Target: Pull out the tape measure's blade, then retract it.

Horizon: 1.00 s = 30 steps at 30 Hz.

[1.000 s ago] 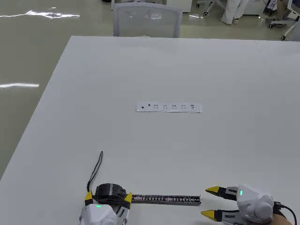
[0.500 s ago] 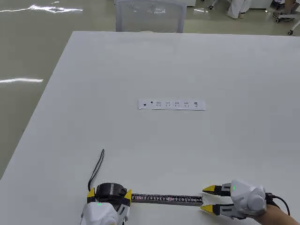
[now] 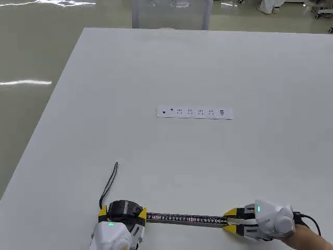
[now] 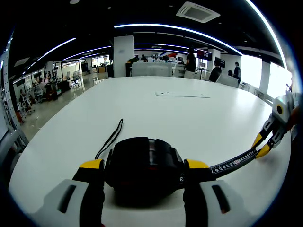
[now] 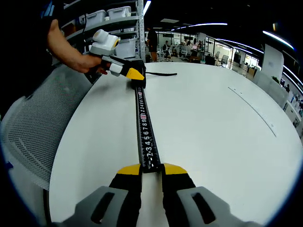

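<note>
Head view puts both grippers at the near edge of the white table (image 3: 156,67). The left gripper (image 3: 123,213) has its yellow-tipped jaws clenched on the two sides of the black tape measure (image 3: 125,207), which rests on the tabletop. From the case the blade (image 3: 184,219) lies drawn out flat along the table toward the person's right, printed numbers facing up. Its far end runs in between the jaws of the right gripper (image 3: 230,220). These are drawn nearly together and appear to pinch the blade's tip, though the hook itself is hidden between the yellow tips. A thin black wrist strap (image 3: 108,185) trails from the case away from the person. Farther out, near the table's middle, lies a white power strip (image 3: 194,112). Beyond the far edge stands a chair (image 3: 171,11).
</note>
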Each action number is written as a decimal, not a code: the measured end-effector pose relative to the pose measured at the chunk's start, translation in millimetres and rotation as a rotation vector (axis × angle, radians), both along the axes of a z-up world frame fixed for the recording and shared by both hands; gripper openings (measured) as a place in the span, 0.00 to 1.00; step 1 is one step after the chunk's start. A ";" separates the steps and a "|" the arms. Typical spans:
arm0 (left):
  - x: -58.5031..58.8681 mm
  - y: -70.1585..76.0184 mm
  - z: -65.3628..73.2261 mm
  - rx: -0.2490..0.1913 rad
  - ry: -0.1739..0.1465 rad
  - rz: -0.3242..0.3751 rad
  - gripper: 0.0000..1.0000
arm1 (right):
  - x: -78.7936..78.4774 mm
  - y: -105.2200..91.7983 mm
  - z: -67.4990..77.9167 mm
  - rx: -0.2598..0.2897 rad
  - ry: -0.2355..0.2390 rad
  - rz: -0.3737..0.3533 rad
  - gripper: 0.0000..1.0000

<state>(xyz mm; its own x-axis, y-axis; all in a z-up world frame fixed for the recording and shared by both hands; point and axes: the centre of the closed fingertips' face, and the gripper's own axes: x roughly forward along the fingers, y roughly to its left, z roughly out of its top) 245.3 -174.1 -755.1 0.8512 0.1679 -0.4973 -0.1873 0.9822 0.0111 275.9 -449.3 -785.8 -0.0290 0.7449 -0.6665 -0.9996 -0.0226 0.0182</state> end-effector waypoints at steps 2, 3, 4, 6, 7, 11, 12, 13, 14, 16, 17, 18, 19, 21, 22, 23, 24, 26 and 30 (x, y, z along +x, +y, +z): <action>0.1 0.2 -0.3 0.001 -0.001 0.002 0.65 | 0.6 -0.2 -0.1 0.003 0.004 -0.002 0.14; 0.1 0.3 -0.7 0.001 -0.001 0.003 0.66 | 0.6 -0.4 -0.5 0.003 0.005 -0.002 0.14; 0.3 0.5 -1.4 0.000 -0.001 0.004 0.66 | 0.6 -0.2 -0.4 0.002 0.002 0.002 0.14; 0.4 0.4 -1.5 -0.003 -0.002 0.009 0.66 | 0.4 -0.3 -0.2 0.002 0.008 0.000 0.13; 0.4 0.4 -1.1 -0.003 -0.002 0.010 0.66 | 0.3 -0.4 -0.1 0.001 0.006 0.003 0.13; 0.6 0.2 -0.1 -0.004 -0.002 0.017 0.66 | 0.3 -0.4 0.4 -0.007 0.002 0.012 0.13; 0.7 0.2 -0.1 -0.003 -0.002 0.020 0.66 | 0.2 -0.4 0.3 -0.010 0.001 0.014 0.12; 0.7 0.3 0.0 -0.003 -0.002 0.023 0.66 | 0.2 -0.6 0.3 -0.012 0.000 0.016 0.12; 0.9 0.5 0.1 -0.005 -0.003 0.029 0.67 | 0.4 -0.7 -1.0 -0.014 -0.001 0.018 0.12; 1.5 1.0 -2.0 -0.004 -0.001 0.037 0.67 | 0.5 -0.7 -0.5 -0.019 -0.002 0.019 0.12; 1.5 0.7 -1.4 -0.002 0.001 0.039 0.67 | 0.6 -0.7 -0.3 -0.020 -0.002 0.019 0.12; 1.5 0.8 -1.1 -0.002 0.000 0.042 0.67 | 0.1 -0.1 1.0 -0.021 -0.001 0.018 0.12; 1.6 1.1 -2.1 -0.009 -0.002 0.050 0.68 | -0.1 0.1 1.8 -0.022 -0.001 0.018 0.12; 1.6 1.6 -3.0 -0.020 -0.004 0.061 0.68 | 0.5 -0.5 0.0 -0.024 -0.002 0.019 0.12; 1.6 1.7 -3.1 -0.023 -0.004 0.064 0.68 | 0.6 -0.6 -0.1 -0.024 -0.001 0.017 0.12; 1.6 1.7 -3.0 -0.028 -0.005 0.069 0.68 | 0.6 -0.8 0.0 -0.024 0.001 0.016 0.12; 1.5 1.7 -3.0 -0.032 -0.005 0.072 0.68 | 0.7 -0.7 -0.3 -0.024 0.000 0.017 0.12; 1.4 2.1 -3.7 -0.039 -0.008 0.079 0.68 | 0.8 -0.7 -0.8 -0.024 0.000 0.015 0.12; 0.9 2.0 -3.4 -0.034 -0.011 0.081 0.67 | 0.9 -0.8 0.0 -0.028 -0.006 0.015 0.12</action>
<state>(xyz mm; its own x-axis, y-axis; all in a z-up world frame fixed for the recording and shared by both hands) 246.2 -172.2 -758.5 0.8412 0.2193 -0.4943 -0.2657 0.9637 -0.0245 276.8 -450.0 -785.9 -0.0356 0.7252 -0.6876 -0.9992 -0.0367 0.0129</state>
